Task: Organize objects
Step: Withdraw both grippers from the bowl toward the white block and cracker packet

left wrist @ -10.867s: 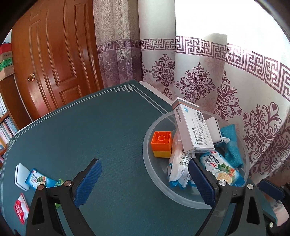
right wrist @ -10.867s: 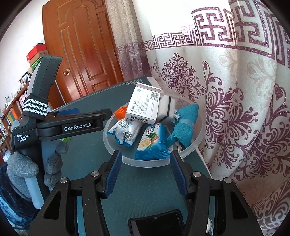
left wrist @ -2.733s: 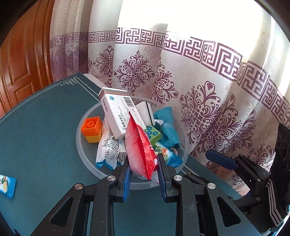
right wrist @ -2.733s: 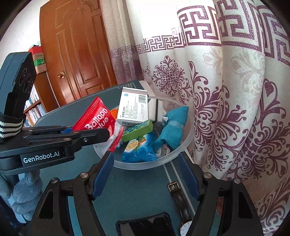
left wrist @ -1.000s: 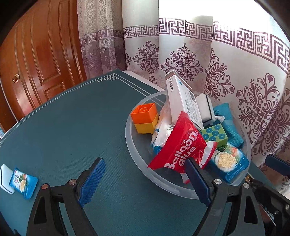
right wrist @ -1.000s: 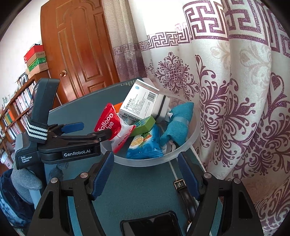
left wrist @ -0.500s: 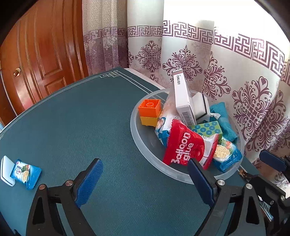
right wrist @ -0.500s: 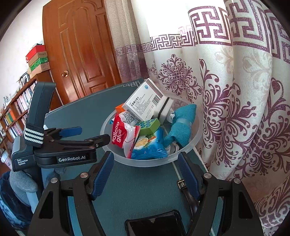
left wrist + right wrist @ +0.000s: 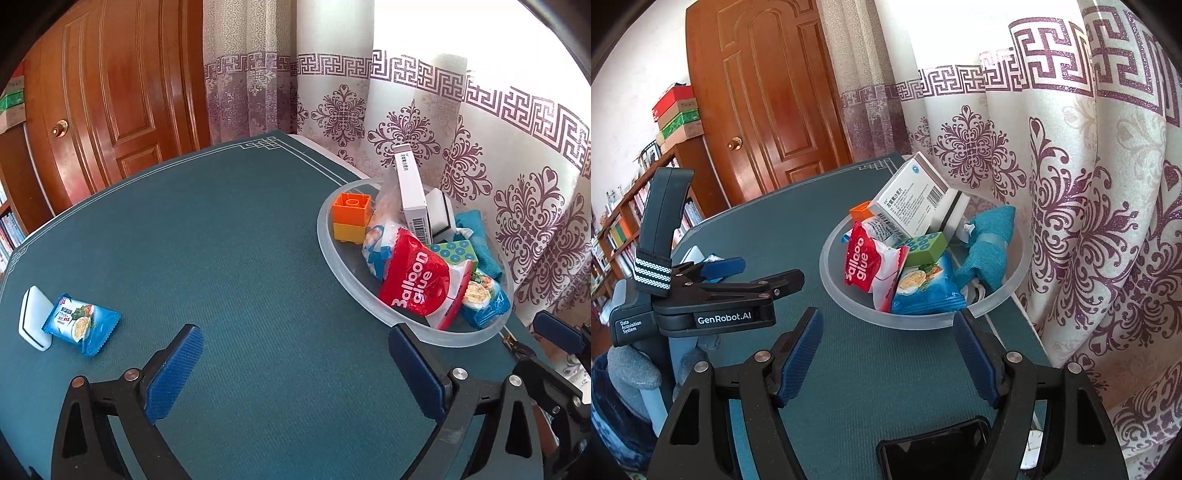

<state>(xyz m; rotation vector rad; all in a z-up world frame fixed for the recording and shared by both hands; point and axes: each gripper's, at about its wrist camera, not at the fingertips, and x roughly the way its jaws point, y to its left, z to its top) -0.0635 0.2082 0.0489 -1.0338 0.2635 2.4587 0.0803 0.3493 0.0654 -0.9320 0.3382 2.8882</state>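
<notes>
Dropped from the left claw (image 9: 295, 360), whose ribbed pads are opening empty, the crinkly red packet (image 9: 421, 286) lies in the frosted round bowl (image 9: 325, 236).

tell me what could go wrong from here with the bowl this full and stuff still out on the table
1. The clear bowl is heaped: the white medicine box leans tilted on top and could slide out when more goes in.
2. The red Balloon glue packet lies near the rim and might get knocked over it.
3. The blue snack packet overlaps the white flat object; the left gripper, jaws opening and empty, could catch both.
</notes>
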